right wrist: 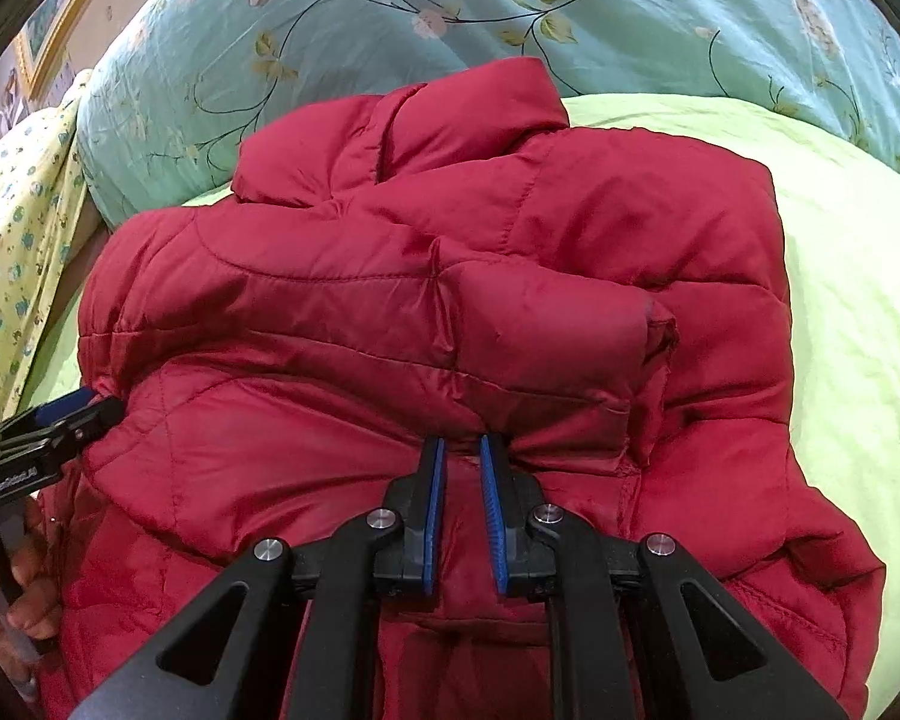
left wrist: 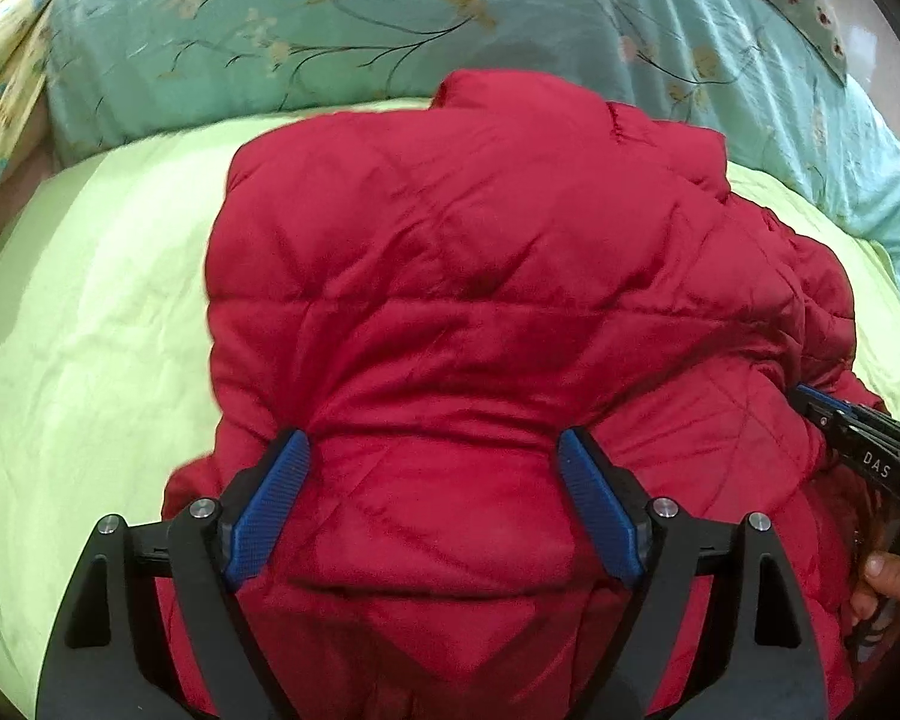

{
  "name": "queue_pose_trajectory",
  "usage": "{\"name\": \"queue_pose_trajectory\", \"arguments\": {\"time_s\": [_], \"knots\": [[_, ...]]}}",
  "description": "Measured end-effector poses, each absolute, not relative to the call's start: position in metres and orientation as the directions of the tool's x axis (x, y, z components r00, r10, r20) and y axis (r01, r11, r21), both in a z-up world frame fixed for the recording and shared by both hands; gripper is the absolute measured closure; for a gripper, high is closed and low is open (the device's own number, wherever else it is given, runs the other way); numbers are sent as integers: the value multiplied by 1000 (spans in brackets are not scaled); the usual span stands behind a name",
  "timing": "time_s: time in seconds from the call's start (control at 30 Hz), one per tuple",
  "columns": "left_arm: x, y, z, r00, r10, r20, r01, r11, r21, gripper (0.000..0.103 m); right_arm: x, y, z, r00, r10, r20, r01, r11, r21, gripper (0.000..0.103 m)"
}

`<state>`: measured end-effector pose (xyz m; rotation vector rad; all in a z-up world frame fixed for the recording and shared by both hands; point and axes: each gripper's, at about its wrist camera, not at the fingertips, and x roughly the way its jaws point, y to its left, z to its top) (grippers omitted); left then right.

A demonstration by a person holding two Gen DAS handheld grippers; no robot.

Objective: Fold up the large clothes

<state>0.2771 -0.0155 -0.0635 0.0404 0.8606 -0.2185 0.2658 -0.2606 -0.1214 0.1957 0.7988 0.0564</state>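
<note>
A red quilted puffer jacket [left wrist: 480, 276] lies on the light green bedsheet [left wrist: 102, 312], collar towards the far side. In the right wrist view one sleeve [right wrist: 546, 312] is folded across the jacket's [right wrist: 342, 276] body. My left gripper [left wrist: 433, 438] is open wide over the near hem, with puffy fabric bulging between its blue pads [left wrist: 270, 498]. My right gripper [right wrist: 462, 444] is shut on a pinch of the jacket's near edge. Each gripper shows at the edge of the other's view: the right gripper [left wrist: 807, 399] and the left gripper [right wrist: 90, 408].
A teal floral quilt [left wrist: 390, 18] is heaped along the far side of the bed. A yellow patterned cloth [right wrist: 18, 228] hangs at the left. A person's hand [right wrist: 12, 576] grips the left handle, and a hand [left wrist: 882, 576] holds the right one. Green sheet [right wrist: 858, 312] flanks the jacket.
</note>
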Motion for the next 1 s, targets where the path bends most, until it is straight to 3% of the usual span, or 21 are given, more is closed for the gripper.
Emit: {"name": "queue_pose_trajectory", "arguments": {"time_s": [0.17, 0.33, 0.4, 0.47, 0.73, 1.0], "knots": [[287, -10, -72, 613, -189, -767, 197, 977, -83, 7, 267, -261, -119, 695, 125, -709, 28, 980, 199, 89], [291, -7, -74, 606, -203, -769, 203, 974, -97, 6, 233, -264, -93, 685, 181, -705, 48, 955, 291, 84], [291, -9, -74, 608, -194, -770, 200, 976, -88, 6, 209, -262, -82, 691, 213, -691, 25, 948, 318, 63], [290, -10, -74, 609, -187, -770, 197, 977, -82, 6, 184, -261, -74, 694, 221, -686, 21, 945, 327, 50], [283, -6, -59, 584, -193, -789, 189, 977, -100, 7, 91, -274, -59, 724, 234, -649, 81, 905, 417, 49], [197, 22, -29, 587, -282, -759, 228, 957, -179, 7, 63, -281, -53, 735, 216, -643, 95, 906, 413, 43]]}}
